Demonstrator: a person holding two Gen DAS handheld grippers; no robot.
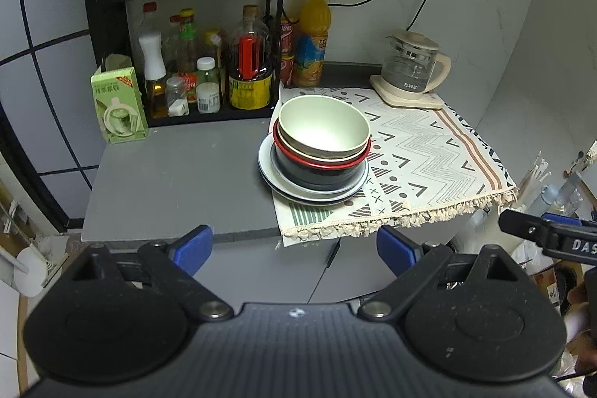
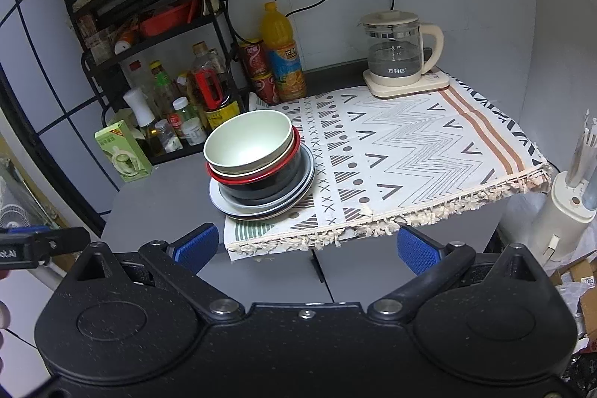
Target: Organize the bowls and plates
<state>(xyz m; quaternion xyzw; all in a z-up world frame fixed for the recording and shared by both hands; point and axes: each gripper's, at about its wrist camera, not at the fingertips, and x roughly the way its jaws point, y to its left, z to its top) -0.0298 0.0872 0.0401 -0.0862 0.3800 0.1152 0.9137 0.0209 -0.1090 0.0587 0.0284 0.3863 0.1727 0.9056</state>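
1. Three nested bowls [image 1: 324, 127] are counted, stacked together.
2. Two plates [image 1: 317, 191] are seen beneath them.
3. One kettle [image 1: 412, 66] is seen.
4. Two red cans [image 2: 261, 73] are stacked.
5. One juice bottle [image 1: 312, 40] is seen.

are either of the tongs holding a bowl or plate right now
Nothing is held: left tongs and right tongs are open and empty, short of the stacked bowls.

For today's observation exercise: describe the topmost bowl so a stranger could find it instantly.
Find the patterned cloth on the grey counter. At its left edge stands a stack of dishes; the pale green bowl crowns it, nested above a red-rimmed bowl.
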